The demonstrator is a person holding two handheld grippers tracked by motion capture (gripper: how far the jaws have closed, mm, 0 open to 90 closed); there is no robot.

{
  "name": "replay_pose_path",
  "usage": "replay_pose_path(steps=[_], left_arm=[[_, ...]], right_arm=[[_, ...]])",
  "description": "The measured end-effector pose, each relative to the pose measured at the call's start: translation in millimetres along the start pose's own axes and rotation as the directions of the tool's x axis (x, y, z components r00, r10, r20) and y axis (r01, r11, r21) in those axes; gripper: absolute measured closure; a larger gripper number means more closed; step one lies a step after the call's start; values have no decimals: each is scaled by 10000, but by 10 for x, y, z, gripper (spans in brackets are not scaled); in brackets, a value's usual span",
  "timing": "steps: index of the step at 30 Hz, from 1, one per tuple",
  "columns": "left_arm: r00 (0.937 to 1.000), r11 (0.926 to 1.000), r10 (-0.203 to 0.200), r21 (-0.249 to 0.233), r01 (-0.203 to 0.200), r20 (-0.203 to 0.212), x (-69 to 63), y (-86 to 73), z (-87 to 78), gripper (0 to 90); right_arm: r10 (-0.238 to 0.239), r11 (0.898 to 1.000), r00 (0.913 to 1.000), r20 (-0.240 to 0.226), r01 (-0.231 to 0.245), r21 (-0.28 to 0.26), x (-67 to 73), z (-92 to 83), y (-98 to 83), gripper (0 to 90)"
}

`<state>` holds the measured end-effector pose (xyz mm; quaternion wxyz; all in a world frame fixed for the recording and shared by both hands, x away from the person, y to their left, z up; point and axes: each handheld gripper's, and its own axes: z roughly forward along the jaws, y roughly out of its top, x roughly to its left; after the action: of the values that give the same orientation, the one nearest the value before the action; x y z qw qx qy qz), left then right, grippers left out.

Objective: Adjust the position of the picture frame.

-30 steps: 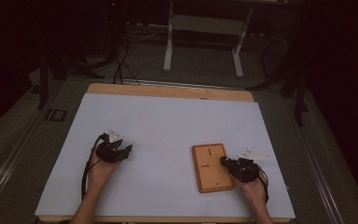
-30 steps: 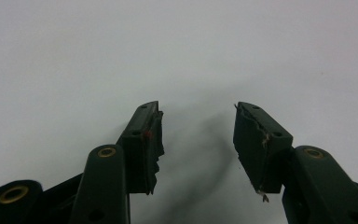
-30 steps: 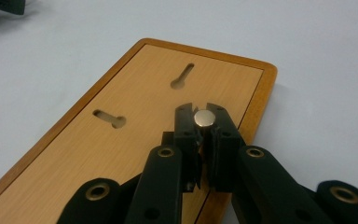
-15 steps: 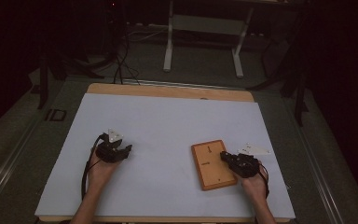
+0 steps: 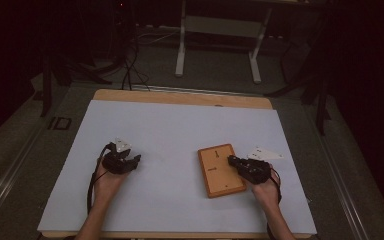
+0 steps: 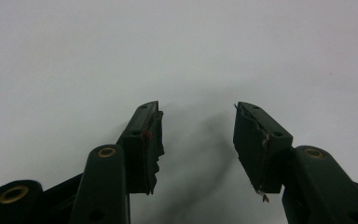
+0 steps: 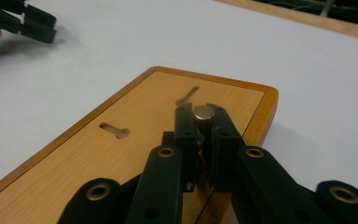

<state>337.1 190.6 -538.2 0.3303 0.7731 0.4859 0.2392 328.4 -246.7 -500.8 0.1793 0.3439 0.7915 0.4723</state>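
Note:
A wooden board (image 5: 219, 176) with two keyhole slots lies on the white table (image 5: 170, 130), right of centre. My right gripper (image 5: 231, 160) reaches over the board's right edge. In the right gripper view the board (image 7: 135, 126) runs under the jaws, and my right gripper (image 7: 203, 116) is shut on a small brass-coloured round peg (image 7: 203, 112). Whether the peg is fixed to the board I cannot tell. My left gripper (image 5: 136, 160) rests at the left of the table, held by a hand. Its jaws stand open over bare white surface (image 6: 198, 126).
The left gripper (image 7: 28, 21) appears far off in the right gripper view. A wooden table edge (image 5: 180, 96) borders the far side of the white sheet. Beyond it on the dark floor are cables (image 5: 130, 60) and a white stand (image 5: 220, 30).
The right gripper has moved slightly away from the person and up. The wooden board has shifted with it, a little farther and to the left. The left gripper has kept still.

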Motion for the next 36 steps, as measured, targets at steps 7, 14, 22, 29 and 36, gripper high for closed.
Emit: replay_pose_path(steps=[7, 14, 22, 29, 36], left_arm=[[10000, 9999, -28, -150, 29, 45, 0, 4, -12, 513], [9983, 9979, -475, -424, 489, 332, 39, 11, -45, 523], [9980, 9973, -459, -551, 483, 439, 37, 15, -70, 545], [9965, 9972, -407, -597, 451, 727, 27, 21, -80, 600], [9924, 9972, -6, -741, 98, 1229, -11, 42, -90, 781]], right_arm=[[-258, 9996, 9989, -389, 252, -144, 67, 129, 104, 844], [-689, 9975, 9928, -977, 671, -218, 226, 369, 211, 844], [-1078, 9941, 9798, -1683, 1045, -287, 403, 626, 316, 844], [-1282, 9917, 9672, -2194, 1228, -381, 546, 776, 360, 844], [-1556, 9878, 9470, -2809, 1464, -534, 694, 880, 398, 844]])
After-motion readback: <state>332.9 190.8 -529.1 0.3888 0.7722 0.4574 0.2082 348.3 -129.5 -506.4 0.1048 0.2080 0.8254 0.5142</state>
